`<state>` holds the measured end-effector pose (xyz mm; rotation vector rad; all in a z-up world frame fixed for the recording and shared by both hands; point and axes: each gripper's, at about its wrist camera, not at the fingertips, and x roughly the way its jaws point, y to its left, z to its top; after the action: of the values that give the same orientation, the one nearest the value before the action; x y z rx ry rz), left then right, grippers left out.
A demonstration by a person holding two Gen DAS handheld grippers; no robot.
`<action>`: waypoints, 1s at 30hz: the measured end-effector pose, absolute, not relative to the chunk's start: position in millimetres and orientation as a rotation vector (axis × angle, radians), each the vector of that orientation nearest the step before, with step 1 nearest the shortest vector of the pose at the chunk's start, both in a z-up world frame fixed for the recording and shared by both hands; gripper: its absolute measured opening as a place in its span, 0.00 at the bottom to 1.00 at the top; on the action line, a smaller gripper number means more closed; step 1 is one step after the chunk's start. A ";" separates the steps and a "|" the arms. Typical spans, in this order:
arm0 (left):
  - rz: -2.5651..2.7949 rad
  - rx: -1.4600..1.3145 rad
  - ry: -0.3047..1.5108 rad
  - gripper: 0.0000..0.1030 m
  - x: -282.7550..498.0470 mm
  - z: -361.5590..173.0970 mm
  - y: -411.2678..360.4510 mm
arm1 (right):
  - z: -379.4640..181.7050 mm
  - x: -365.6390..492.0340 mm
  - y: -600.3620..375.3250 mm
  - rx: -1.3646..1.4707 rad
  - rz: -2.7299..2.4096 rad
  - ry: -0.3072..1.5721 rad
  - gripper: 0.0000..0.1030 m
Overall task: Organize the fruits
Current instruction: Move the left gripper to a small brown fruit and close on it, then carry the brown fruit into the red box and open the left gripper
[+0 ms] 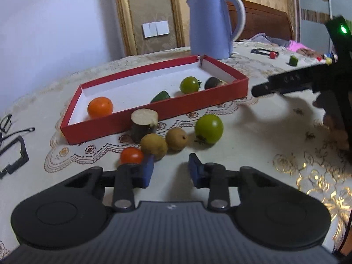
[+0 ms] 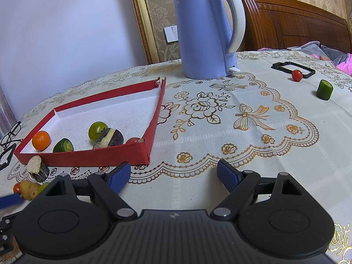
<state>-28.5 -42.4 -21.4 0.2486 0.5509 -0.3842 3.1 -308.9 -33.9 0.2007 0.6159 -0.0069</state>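
Sitting low in the frame, the left gripper (image 1: pixel 170 168) fingers are parted and empty, a brown fruit (image 1: pixel 154 146) just beyond the left one.

tray (image 2: pixel 154 118): red card, matt, white paper lining | kettle (image 2: pixel 204 33): smooth blue plastic, soft sheen | tablecloth (image 2: pixel 242 149): cream cloth, gilt glossy embroidery | headboard (image 2: pixel 297 22): polished wood | tomatoes (image 1: pixel 209 128): glossy skin
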 end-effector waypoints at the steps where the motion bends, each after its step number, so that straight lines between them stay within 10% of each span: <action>1: -0.373 0.238 0.557 0.32 -25.3 -20.9 -41.1 | -33.9 3.2 -308.7 0.201 -0.007 0.616 0.83; 30: -0.387 0.045 0.511 0.27 4.3 20.1 -15.4 | -34.2 3.1 -308.5 0.199 -0.007 0.616 0.83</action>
<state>4.3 -15.4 20.1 0.0446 0.5110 -0.3866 3.1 -308.5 -34.2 0.1990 0.6156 -0.0067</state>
